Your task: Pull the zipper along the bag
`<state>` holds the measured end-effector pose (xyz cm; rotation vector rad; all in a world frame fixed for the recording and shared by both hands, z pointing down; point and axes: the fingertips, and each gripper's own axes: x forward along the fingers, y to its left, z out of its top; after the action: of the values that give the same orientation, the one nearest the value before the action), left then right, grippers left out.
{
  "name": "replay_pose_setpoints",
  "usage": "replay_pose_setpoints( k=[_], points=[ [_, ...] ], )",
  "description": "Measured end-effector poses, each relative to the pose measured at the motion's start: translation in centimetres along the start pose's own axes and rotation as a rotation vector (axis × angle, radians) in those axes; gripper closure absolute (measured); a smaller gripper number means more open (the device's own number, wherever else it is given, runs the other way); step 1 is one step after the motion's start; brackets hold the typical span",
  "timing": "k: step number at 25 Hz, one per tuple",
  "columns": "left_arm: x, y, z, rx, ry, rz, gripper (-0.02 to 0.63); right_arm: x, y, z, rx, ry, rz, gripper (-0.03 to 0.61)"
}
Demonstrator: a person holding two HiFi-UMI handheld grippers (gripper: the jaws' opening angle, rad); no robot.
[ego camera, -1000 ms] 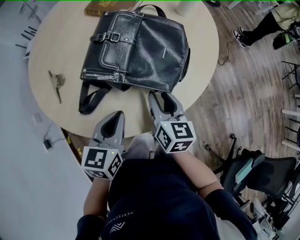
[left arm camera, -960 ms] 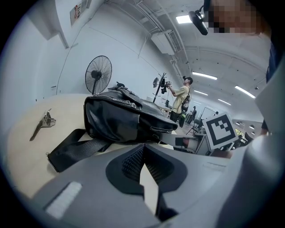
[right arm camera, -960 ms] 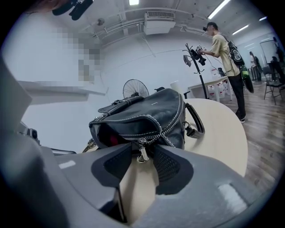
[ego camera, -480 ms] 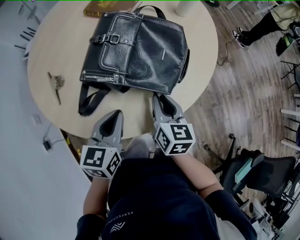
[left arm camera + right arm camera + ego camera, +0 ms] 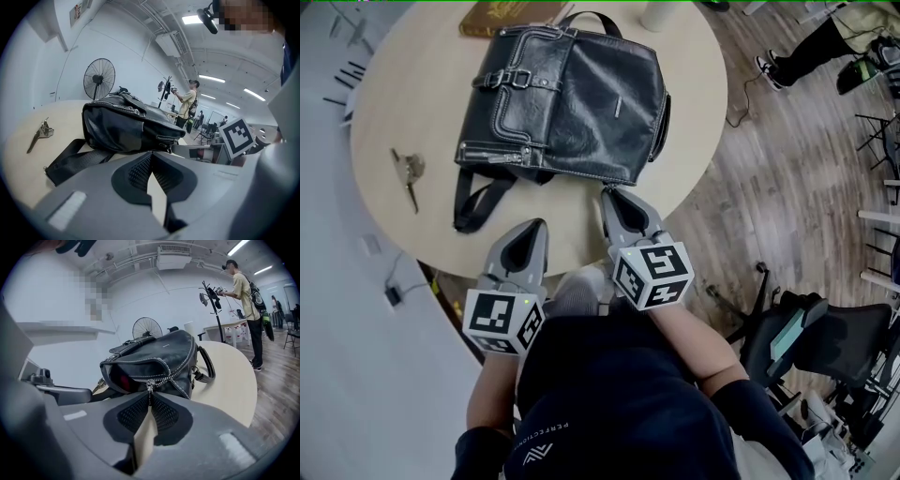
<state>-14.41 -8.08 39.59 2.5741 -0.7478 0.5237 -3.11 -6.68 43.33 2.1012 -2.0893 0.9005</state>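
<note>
A black leather bag (image 5: 567, 98) lies flat on the round pale table (image 5: 403, 94). Its near end gapes, with red lining showing behind the silver zipper teeth in the right gripper view. My right gripper (image 5: 612, 194) is at that near edge, its jaws closing, and the zipper pull (image 5: 149, 387) is pinched between the tips (image 5: 150, 393). My left gripper (image 5: 528, 239) hangs shut and empty at the table's front edge, short of the bag's loose strap (image 5: 478, 202). The left gripper (image 5: 151, 157) faces the bag's side (image 5: 126, 126).
A bunch of keys (image 5: 411, 173) lies on the table's left part. A brown book (image 5: 502, 14) and a white cup (image 5: 656, 14) sit at the far rim. An office chair (image 5: 797, 328) stands on the wood floor at right. A person (image 5: 243, 301) stands beyond the table.
My right gripper's jaws have come together at the bag's near edge. The left gripper has stayed where it was.
</note>
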Motion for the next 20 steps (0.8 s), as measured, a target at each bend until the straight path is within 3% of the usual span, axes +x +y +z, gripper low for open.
replay_pose_setpoints(
  k=[12,20],
  points=[
    [2.3,-0.9,1.1,0.114,-0.011,0.022,0.594,-0.4,0.5,-0.1,0.146,0.09,0.166,0.554],
    [3.8,-2.2,2.1,0.112,-0.023,0.094,0.572,-1.0,0.4,0.0,0.266,0.148,0.328,0.566]
  ],
)
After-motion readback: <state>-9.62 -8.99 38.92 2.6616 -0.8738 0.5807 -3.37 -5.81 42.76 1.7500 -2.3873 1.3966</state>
